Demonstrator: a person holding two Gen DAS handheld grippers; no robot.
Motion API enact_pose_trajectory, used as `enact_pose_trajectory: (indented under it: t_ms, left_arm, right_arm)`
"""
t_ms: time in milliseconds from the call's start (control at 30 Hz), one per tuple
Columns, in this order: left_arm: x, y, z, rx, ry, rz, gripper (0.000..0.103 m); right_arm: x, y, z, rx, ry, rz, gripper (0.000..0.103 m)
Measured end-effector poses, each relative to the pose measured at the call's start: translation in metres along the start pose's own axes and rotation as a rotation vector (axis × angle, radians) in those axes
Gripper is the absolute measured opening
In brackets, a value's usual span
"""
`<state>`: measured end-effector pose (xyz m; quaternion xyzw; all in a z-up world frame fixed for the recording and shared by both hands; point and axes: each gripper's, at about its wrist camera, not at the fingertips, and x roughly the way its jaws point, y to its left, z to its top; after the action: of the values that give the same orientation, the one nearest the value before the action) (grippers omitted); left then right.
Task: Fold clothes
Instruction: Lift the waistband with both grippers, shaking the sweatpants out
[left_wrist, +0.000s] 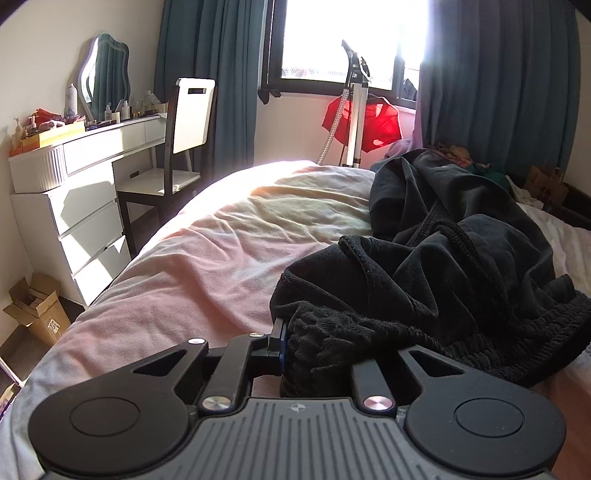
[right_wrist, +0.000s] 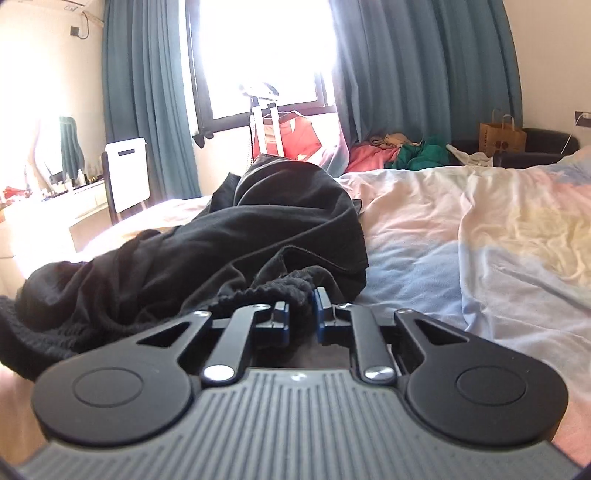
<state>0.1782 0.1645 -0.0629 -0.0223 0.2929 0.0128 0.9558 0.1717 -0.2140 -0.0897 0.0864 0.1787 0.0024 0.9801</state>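
Observation:
A crumpled black garment (left_wrist: 443, 266) with a ribbed elastic waistband lies on the pastel bedsheet (left_wrist: 207, 258). My left gripper (left_wrist: 314, 347) is shut on the waistband; the cloth covers its right finger. In the right wrist view the same black garment (right_wrist: 229, 236) stretches away to the left. My right gripper (right_wrist: 301, 314) is shut on another part of the ribbed waistband (right_wrist: 273, 290), which is pinched between its two blue pads.
A white dresser (left_wrist: 74, 192) with a mirror and a chair (left_wrist: 177, 147) stand left of the bed. A garment steamer with a red shirt (left_wrist: 364, 122) stands by the window. A clothes pile (right_wrist: 402, 151) and a paper bag (right_wrist: 500, 136) sit at the far side.

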Motion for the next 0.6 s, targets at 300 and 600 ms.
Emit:
enact_pose_trajectory:
  t_ms: [300, 600]
  left_arm:
    - [-0.012, -0.004, 0.000, -0.034, -0.003, -0.093, 0.014]
    - [-0.016, -0.006, -0.012, -0.050, 0.130, -0.138, 0.021]
  right_arm:
    - [-0.038, -0.011, 0.015, 0.020, -0.069, -0.070, 0.011]
    - [-0.043, -0.036, -0.008, 0.113, 0.219, -0.058, 0.012]
